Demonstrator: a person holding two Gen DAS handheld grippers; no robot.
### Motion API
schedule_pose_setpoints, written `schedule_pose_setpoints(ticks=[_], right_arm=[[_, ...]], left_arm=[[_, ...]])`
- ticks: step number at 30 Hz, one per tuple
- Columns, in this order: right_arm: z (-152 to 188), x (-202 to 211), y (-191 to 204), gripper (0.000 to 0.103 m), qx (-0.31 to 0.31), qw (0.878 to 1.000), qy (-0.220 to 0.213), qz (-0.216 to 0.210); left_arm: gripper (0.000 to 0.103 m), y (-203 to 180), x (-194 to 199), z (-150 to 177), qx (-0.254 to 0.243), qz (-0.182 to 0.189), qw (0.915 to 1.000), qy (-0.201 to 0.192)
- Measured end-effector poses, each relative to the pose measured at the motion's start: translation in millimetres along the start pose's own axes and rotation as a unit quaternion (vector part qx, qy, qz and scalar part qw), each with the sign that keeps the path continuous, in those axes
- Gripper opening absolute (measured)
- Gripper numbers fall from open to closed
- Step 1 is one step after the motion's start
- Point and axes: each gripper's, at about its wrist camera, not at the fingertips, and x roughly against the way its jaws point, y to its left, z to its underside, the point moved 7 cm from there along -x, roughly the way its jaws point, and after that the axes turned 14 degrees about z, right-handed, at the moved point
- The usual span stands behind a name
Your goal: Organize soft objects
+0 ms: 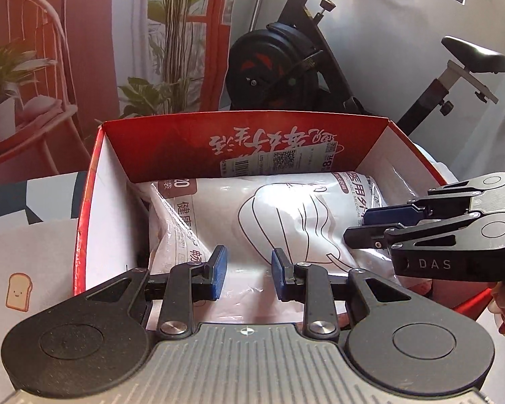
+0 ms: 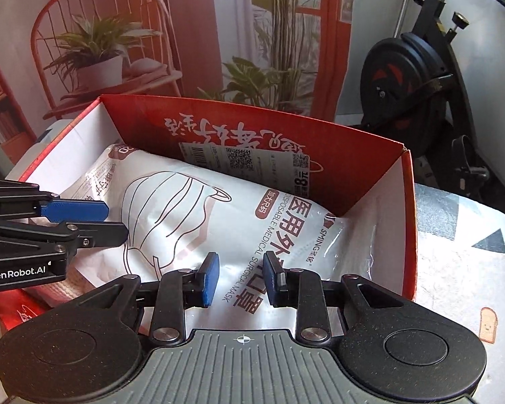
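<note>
A white plastic pack of surgical masks (image 1: 286,215) lies inside an open red cardboard box (image 1: 245,141); it also shows in the right wrist view (image 2: 198,215), filling the box (image 2: 370,165). My left gripper (image 1: 247,274) is open and empty, just above the pack's near end. My right gripper (image 2: 240,277) is open and empty above the pack's printed end. Each gripper appears in the other's view, the right one (image 1: 363,224) at the right, the left one (image 2: 114,220) at the left, both over the pack.
The box rests on a patterned cloth with a toast picture (image 1: 18,291). A black exercise bike (image 1: 286,64) stands behind the box. A backdrop printed with an orange chair and plants (image 2: 101,43) hangs at the back left.
</note>
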Motion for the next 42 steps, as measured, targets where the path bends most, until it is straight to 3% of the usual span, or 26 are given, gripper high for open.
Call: schedule_pose_setpoints(ticks=[4, 7, 9, 12, 19, 21, 26, 35, 40, 42], right_arm=[[1.3, 3.0, -0.4, 0.027, -0.002, 1.000, -0.006, 0.005], [2.8, 10.7, -5.5, 0.031, -0.018, 0.999, -0.025, 0.009], [2.8, 18.3, -10.5, 0.043, -0.029, 0.998, -0.048, 0.021], [3.1, 29.3, -15.1, 0.049, -0.047, 0.996, -0.067, 0.025], [6.1, 58.5, -24.5, 0.068, -0.065, 0.993, -0.089, 0.041], [7.7, 72.7, -27.7, 0.081, -0.072, 0.991, -0.100, 0.044], [9.4, 107.5, -32.3, 0.101, -0.083, 0.987, -0.130, 0.048], [19.3, 165.4, -29.9, 0.102, -0.106, 0.981, -0.156, 0.052], [27.3, 201.5, -24.7, 0.103, -0.112, 0.977, -0.175, 0.054], [30.5, 217.9, -24.5, 0.103, -0.123, 0.974, -0.179, 0.059]], left_arm=[[0.031, -2.9, 7.6, -0.5, 0.004, 0.003, 0.9998, -0.021], [0.039, -5.4, 17.0, 2.9, 0.010, 0.000, 0.9993, -0.035], [0.057, -7.7, 25.4, 4.8, 0.010, -0.002, 0.9989, -0.045], [0.072, -11.8, 40.0, 5.2, -0.001, -0.016, 0.9982, -0.057], [0.098, -20.5, 78.5, 3.5, -0.007, -0.030, 0.9950, -0.096], [0.102, -22.2, 89.7, 2.8, -0.006, -0.037, 0.9936, -0.107], [0.103, -36.9, 118.0, 4.6, -0.013, -0.048, 0.9907, -0.127], [0.103, -64.8, 165.3, 16.9, -0.020, -0.057, 0.9847, -0.163], [0.103, -76.3, 185.6, 19.1, -0.021, -0.093, 0.9828, -0.158], [0.103, -86.4, 199.9, 22.1, -0.038, -0.091, 0.9796, -0.175]])
